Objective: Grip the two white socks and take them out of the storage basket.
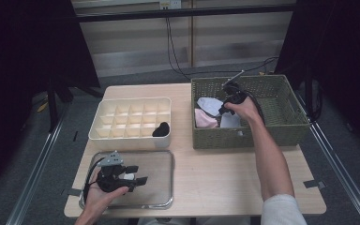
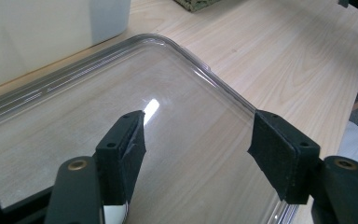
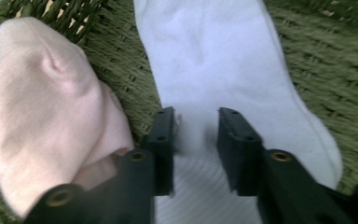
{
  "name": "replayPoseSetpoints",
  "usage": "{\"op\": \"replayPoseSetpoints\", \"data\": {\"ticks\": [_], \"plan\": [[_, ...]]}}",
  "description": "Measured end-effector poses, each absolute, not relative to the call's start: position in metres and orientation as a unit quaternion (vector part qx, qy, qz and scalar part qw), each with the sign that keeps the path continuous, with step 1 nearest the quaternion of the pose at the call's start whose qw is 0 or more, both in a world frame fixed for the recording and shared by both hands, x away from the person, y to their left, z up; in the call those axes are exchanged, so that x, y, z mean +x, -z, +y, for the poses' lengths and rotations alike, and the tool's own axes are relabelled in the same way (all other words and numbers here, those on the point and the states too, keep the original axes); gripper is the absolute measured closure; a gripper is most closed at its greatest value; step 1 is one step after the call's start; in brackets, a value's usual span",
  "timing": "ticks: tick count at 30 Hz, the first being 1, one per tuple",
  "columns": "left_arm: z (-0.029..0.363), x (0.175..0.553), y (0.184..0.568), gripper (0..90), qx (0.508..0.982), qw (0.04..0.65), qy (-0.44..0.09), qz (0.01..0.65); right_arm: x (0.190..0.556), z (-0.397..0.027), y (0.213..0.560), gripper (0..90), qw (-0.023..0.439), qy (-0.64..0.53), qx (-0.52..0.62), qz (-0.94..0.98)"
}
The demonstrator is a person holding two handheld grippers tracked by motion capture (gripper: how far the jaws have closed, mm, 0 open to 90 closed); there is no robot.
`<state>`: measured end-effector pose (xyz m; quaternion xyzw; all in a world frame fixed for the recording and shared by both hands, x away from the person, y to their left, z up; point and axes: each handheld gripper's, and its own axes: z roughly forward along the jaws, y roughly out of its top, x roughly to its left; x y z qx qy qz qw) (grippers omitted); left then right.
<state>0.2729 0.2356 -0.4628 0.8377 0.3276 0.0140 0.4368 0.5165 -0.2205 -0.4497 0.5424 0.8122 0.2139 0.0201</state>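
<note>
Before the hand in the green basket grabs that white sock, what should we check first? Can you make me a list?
1. White sock lies between the right gripper's fingers: ok.
2. Fingers actually pinching the sock: cannot tell; a gap shows between them, and the cloth may only be touched.
3. Pink sock out of the grip: ok, it lies beside the left-hand finger, not between the two.
4. Left gripper free: ok, open over the clear tray with nothing in it.
5. Room in the white divided box: ok, one compartment holds a black bundle, the others look free.
</note>
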Motion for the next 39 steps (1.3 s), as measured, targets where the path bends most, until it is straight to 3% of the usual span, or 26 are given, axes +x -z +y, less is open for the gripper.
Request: {"op": "replayPoseSetpoints", "data": {"ticks": [3, 5, 28, 39], "plan": [[0.237, 0.273, 0.463, 35.3, 0.838, 0.436, -0.015, 0.328, 0.516, -0.221, 0.449, 84.1, 0.020, -0.216, 0.542, 0.812], [0.236, 0.273, 0.463, 35.3, 0.837, 0.436, -0.015, 0.329, 0.515, -0.223, 0.445, 86.9, 0.024, -0.232, 0.545, 0.805], [0.227, 0.274, 0.465, 35.8, 0.840, 0.442, 0.006, 0.314, 0.491, -0.242, 0.404, 88.7, 0.019, -0.355, 0.534, 0.767], [0.226, 0.275, 0.466, 32.4, 0.840, 0.436, -0.009, 0.323, 0.475, -0.246, 0.386, 88.7, 0.030, -0.400, 0.522, 0.753]]}}
